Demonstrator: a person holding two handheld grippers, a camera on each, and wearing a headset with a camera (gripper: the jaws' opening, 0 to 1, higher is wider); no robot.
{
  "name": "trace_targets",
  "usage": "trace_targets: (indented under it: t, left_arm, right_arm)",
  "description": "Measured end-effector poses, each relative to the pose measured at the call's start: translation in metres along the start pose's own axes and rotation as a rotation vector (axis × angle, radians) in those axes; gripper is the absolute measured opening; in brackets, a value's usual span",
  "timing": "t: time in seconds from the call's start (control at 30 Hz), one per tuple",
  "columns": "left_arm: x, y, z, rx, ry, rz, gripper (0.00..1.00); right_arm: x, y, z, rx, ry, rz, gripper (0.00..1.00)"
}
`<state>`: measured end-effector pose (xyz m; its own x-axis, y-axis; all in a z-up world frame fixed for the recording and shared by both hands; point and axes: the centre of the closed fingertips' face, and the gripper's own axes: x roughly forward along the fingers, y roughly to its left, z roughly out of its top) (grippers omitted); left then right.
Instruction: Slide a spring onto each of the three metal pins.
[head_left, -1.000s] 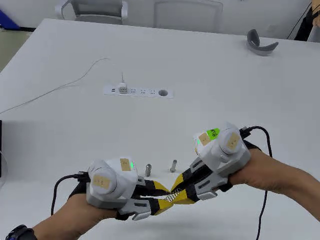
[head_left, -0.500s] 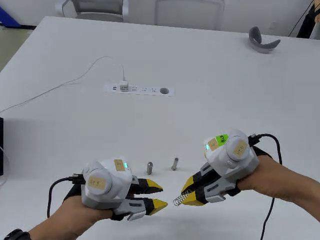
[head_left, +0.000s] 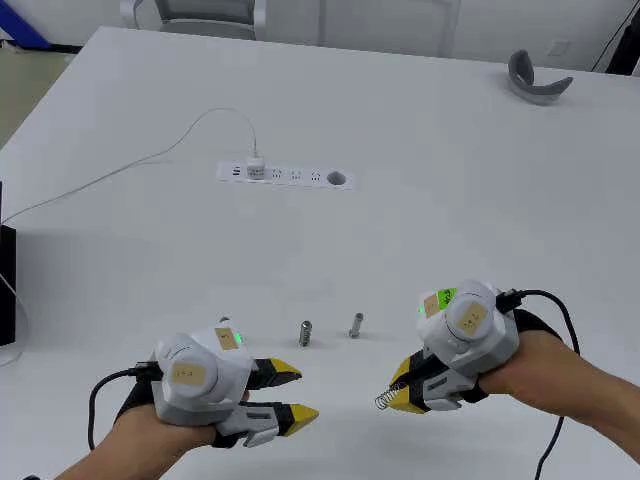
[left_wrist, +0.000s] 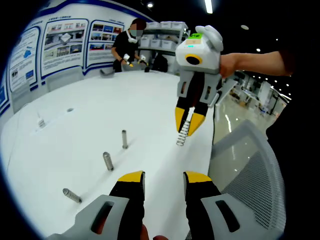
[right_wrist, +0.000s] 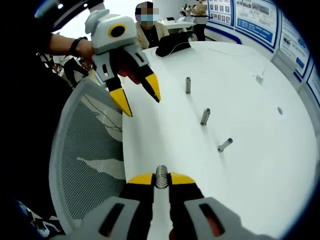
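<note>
Right claw (right_wrist: 161, 179) tight around spring (right_wrist: 160, 173), end-on.

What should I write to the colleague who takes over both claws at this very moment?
Left claw: open, empty, low over the table.
Right claw: shut on the spring, held above the table.
Pins: three stand in a row ahead of the claws. The first sprung pin and the second sprung pin each carry a spring; the bare pin has none.
Done: two pins.
Left: slide the held spring onto the bare pin.
</note>
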<state>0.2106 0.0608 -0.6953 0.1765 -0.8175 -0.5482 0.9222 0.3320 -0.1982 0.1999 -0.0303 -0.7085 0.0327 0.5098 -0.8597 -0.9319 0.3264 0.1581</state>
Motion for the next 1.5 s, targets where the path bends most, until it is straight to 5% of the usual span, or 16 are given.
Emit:
trace_targets:
  t: [0.5,0.8,1.5]
  left_arm:
    - [-0.023,0.032,-0.029,-0.097,0.016,0.127,0.45]
    - [-0.038,0.043,-0.04,-0.138,0.012,0.179,0.51]
    - [-0.059,0.052,-0.053,-0.213,-0.008,0.252,0.61]
  right_arm:
    - [0.007,-0.028,-0.015,0.062,0.041,-0.063,0.12]
    - [0.004,-0.051,-0.004,0.062,0.032,-0.087,0.12]
    - [0.009,-0.1,0.015,0.047,0.035,-0.13,0.12]
